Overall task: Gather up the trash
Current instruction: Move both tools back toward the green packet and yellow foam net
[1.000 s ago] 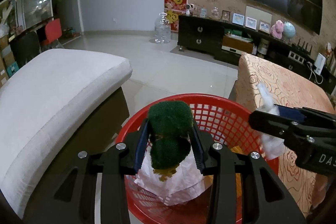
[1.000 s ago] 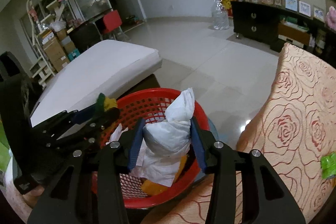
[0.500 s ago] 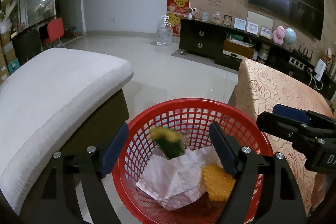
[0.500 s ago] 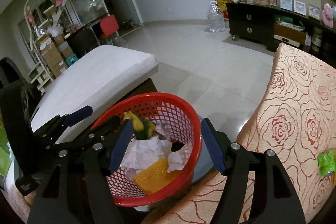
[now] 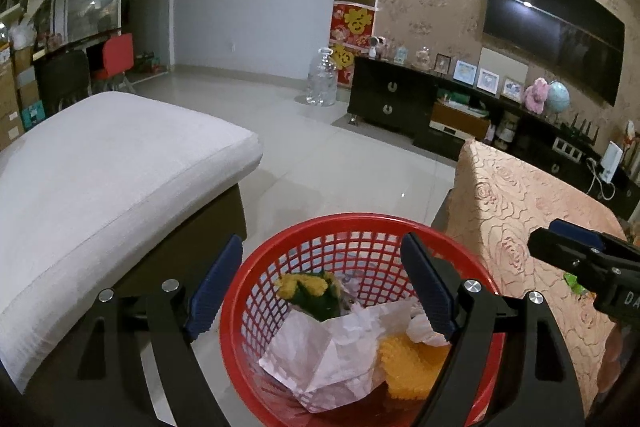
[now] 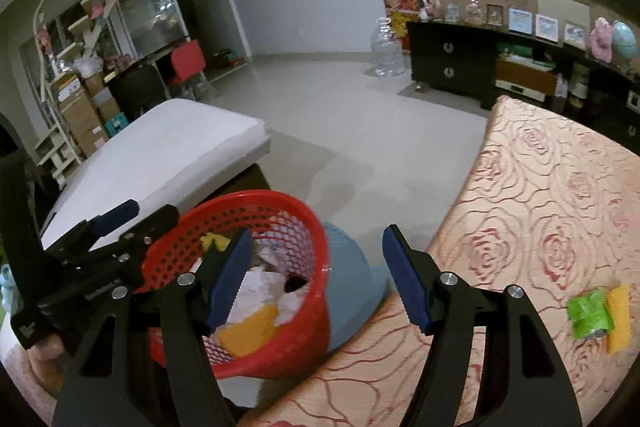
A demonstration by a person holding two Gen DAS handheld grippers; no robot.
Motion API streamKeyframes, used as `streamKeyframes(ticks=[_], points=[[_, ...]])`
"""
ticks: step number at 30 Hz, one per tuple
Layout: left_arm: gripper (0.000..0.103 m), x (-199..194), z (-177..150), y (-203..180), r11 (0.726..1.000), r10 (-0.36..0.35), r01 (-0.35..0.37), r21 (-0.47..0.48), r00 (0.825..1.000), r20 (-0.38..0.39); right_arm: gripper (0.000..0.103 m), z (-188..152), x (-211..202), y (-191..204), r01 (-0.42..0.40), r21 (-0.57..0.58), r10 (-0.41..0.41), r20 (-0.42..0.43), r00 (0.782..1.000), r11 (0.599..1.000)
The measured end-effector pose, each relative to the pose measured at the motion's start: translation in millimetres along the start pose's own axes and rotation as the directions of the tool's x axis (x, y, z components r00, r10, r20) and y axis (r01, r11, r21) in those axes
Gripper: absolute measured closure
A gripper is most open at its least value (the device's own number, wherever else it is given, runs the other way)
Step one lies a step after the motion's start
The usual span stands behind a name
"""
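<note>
A red mesh basket stands on the floor between the sofa and the table; it also shows in the right wrist view. Inside lie a green and yellow sponge, crumpled white paper and a yellow sponge. My left gripper is open and empty above the basket. My right gripper is open and empty, over the basket's right rim and the table edge. A green wrapper and a yellow piece lie on the table at the right.
A white-cushioned sofa is at the left. The rose-patterned tablecloth covers the table at the right. A blue bin sits behind the basket. A dark TV cabinet and a water jug stand across the tiled floor.
Both grippers opened and dropped their loads into the basket: the left let go of the green sponge, the right of the white paper wad. The right gripper has since shifted right towards the table.
</note>
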State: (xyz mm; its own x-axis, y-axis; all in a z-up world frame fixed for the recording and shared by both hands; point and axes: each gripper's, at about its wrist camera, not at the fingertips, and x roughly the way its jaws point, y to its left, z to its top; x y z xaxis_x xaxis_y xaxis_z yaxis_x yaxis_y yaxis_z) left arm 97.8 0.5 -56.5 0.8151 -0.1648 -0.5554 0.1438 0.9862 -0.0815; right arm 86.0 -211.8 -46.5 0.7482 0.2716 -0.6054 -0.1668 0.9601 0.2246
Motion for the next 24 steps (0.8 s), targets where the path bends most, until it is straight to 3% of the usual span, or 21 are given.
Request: streamKeyframes(ticks=[13, 19, 24], points=[[0.025, -3.7, -8.8, -56.9, 0.992, -0.077, 0.077, 0.101, 0.997, -0.005, 0.037, -22.3, -48.1, -85.2, 0.194, 0.064, -0.197, 0.046, 0.979, 0.979], [0.025, -2.8, -15.3, -93.8, 0.979, -0.127, 0.130, 0.156, 0.991, -0.030, 0.037, -40.7, -90.2, -164.5, 0.343, 0.188, -0.352, 0.016, 0.936, 0.920], [0.025, -2.2, -16.8, -134.0, 0.960, -0.200, 0.211, 0.186, 0.977, -0.079, 0.037, -58.4, -125.2, -215.4, 0.416, 0.269, -0.431, -0.007, 0.903, 0.869]])
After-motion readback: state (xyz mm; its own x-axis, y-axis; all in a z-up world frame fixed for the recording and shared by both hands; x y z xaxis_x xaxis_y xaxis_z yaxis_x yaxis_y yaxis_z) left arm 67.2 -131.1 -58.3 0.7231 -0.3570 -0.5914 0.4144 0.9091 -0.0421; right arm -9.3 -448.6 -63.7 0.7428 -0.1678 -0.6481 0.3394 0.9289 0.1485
